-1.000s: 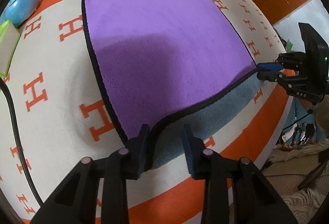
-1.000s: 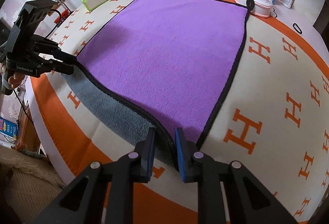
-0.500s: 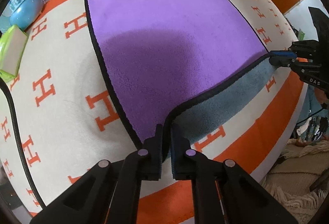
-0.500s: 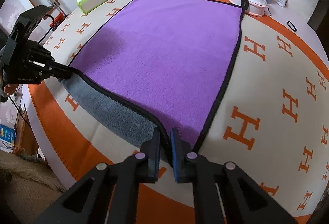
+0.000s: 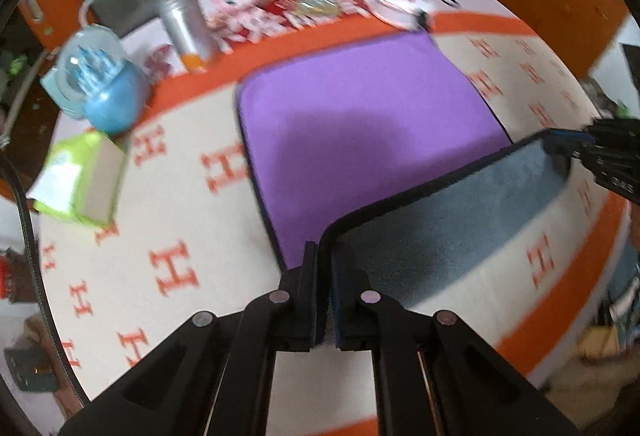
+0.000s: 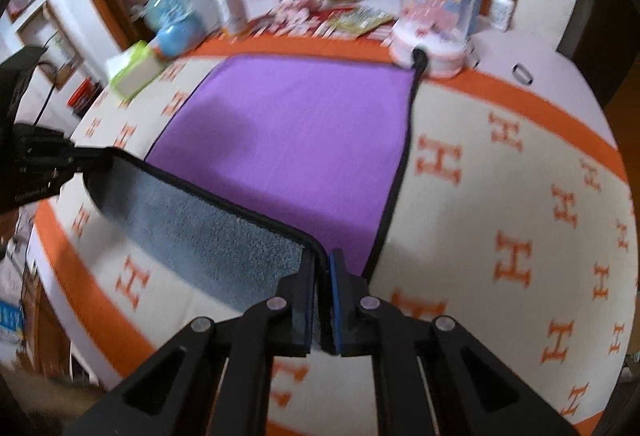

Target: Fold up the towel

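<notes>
A purple towel point(image 5: 360, 124) with a grey underside point(image 5: 452, 220) and black trim lies on an orange and cream tablecloth. My left gripper point(image 5: 325, 260) is shut on the towel's near left corner and holds it lifted. My right gripper point(image 6: 322, 264) is shut on the near right corner, also lifted. The near edge hangs between them with the grey side point(image 6: 208, 224) facing me. The towel's far part point(image 6: 304, 124) lies flat. The right gripper shows in the left wrist view point(image 5: 576, 140), and the left gripper in the right wrist view point(image 6: 86, 158).
Along the far edge stand a blue snow globe point(image 5: 100, 88), a green tissue box point(image 5: 80, 184), a metal can point(image 5: 182, 28), a pink toy point(image 5: 236, 2) and a domed pink toy point(image 6: 438, 8). A black cable point(image 5: 28, 236) runs at the left.
Both grippers have risen and moved forward with the towel's near corners, lifting the near edge off the table and showing more grey underside. The left gripper shut on its corner a second ago.
</notes>
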A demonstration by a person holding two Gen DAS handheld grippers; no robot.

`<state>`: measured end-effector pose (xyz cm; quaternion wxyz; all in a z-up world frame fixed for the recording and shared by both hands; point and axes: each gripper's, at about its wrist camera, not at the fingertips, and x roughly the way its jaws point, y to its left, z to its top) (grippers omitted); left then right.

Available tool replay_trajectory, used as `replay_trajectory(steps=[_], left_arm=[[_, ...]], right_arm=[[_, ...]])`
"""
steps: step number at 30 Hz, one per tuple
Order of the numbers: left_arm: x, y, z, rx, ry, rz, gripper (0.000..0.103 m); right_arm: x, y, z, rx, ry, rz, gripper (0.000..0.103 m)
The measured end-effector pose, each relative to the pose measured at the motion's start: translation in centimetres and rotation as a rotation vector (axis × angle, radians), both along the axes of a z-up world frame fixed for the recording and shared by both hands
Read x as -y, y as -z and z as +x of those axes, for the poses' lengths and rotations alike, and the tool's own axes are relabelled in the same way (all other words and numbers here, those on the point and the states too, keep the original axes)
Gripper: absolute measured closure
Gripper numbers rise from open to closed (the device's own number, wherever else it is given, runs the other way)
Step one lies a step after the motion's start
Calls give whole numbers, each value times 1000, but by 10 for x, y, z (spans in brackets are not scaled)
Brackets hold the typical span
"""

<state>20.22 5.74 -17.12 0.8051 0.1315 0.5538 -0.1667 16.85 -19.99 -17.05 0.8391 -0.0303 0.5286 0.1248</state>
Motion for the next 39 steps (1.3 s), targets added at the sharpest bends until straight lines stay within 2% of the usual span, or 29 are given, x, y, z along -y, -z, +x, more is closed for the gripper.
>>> replay_trajectory(steps=[8,14,17,26,30,32,33,34,35,36,38,39], left_arm=[[5,4,92,88,-158,57,99],[12,20,154,112,-243,62,99],[15,33,174,110,-275,64,99],[26,68,198,97,-310,114,99],[27,77,200,97,-328,122,97],[29,78,201,108,-327,130,95],[30,78,201,115,-330,139,93],[30,78,200,120,-335,148,86],[30,77,200,125,-343,155,74],[29,76,200,129,-354,154,68],[24,70,198,117,-382,121,45],[21,66,197,113,-395,100,42]], right_arm=[[0,-16,83,104,97,-18,96],[0,2,145,124,169,-47,96],[0,17,164,92,186,-86,96],[-1,59,197,59,208,-139,96],[-6,67,197,70,201,-185,96],[-8,67,195,80,196,-202,92],[-8,67,195,81,195,-204,90],[-7,66,194,81,197,-202,89],[-6,64,193,79,201,-195,88],[-5,62,192,87,204,-181,86],[-2,55,191,95,216,-161,82],[-1,51,189,98,221,-153,78]])
